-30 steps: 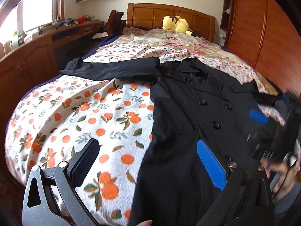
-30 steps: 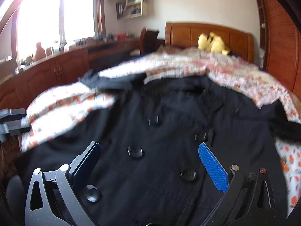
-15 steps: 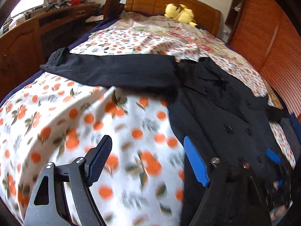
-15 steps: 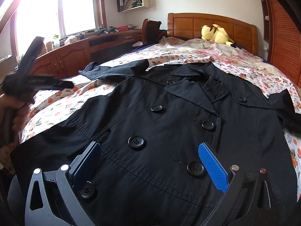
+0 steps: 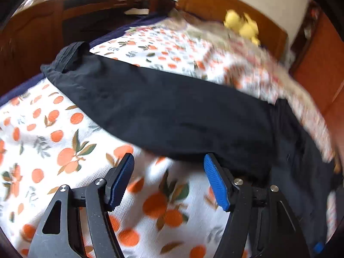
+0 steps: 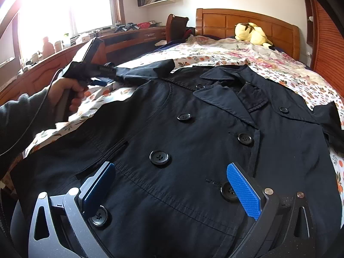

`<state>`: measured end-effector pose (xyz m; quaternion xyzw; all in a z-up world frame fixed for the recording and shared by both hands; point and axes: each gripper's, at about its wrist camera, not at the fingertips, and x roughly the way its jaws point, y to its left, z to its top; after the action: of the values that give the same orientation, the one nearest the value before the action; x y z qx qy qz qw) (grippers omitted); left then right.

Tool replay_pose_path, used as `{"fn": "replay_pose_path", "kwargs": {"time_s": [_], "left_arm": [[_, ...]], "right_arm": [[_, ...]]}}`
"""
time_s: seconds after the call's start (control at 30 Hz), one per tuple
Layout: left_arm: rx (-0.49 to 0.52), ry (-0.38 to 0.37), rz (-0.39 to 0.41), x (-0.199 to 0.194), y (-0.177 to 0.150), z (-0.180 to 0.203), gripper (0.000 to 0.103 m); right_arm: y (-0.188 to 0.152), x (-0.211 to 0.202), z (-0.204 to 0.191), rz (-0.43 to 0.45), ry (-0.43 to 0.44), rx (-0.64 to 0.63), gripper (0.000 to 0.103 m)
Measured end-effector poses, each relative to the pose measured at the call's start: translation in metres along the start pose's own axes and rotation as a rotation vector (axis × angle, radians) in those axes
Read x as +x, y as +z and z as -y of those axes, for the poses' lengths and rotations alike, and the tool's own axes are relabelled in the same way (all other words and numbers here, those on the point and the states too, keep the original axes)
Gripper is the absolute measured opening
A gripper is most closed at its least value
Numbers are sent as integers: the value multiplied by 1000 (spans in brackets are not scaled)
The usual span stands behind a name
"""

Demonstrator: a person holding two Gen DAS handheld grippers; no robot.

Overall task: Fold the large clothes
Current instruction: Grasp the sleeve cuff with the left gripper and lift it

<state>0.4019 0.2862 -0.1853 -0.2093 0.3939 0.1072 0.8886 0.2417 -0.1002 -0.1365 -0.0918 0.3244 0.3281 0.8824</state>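
Right gripper [image 6: 169, 186]: jaws spread wide, nothing between them, poised low over the front panel of the black double-breasted coat [image 6: 193, 150]. View unchanged over the last half second apart from the other arm.

Coat lies face up, buttoned, flat on the orange-print bedspread [image 5: 43, 150], collar toward the headboard [image 6: 247, 21].

Left gripper [image 5: 167, 180]: jaws also apart, empty. It has swung away from the coat's side edge and now sits just short of the outstretched sleeve [image 5: 161, 107], which fills the left wrist view; a second ago the sleeve was far off. Cuff [image 5: 68, 56] hangs near the bed's edge. In the right wrist view, the left hand [image 6: 66, 94] holds the tool out at that sleeve.

Judgement: first fold not yet begun; sleeve pickup is the likely step.

Far: yellow plush toy [image 6: 253, 33] by the headboard.
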Motion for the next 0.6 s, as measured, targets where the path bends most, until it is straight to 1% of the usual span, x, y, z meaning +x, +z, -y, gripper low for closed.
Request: {"fn": "replay_pose_path", "kwargs": {"time_s": [0.03, 0.1, 0.2, 0.27, 0.33, 0.4, 0.43, 0.5, 0.57, 0.6], "left_arm": [[-23, -16, -18, 5, 2, -1, 69], [-52, -18, -43, 13, 3, 1, 69], [-104, -37, -36, 17, 3, 0, 69], [-135, -67, -32, 17, 5, 0, 69], [-140, -72, -41, 22, 10, 0, 68], [-131, -78, -40, 25, 15, 3, 56], [-131, -93, -39, 25, 18, 5, 48], [-127, -102, -26, 25, 23, 9, 38], [-73, -90, -33, 27, 29, 18, 20], [-39, -86, -36, 28, 31, 22, 16]], "right_arm": [[0, 1, -1, -4, 0, -6, 103], [1, 3, -2, -9, 1, -14, 103], [0, 3, -2, -6, -1, -17, 103], [0, 2, -1, -3, 0, -14, 103], [-1, 1, -1, 1, 0, -11, 103], [-1, 2, -1, 1, 0, -11, 103], [-1, 2, -1, 2, -1, -11, 103], [-2, 1, -1, 3, -2, -11, 103], [-2, 1, -2, 5, -3, -11, 103], [-3, 0, -2, 6, -3, -11, 103]]}}
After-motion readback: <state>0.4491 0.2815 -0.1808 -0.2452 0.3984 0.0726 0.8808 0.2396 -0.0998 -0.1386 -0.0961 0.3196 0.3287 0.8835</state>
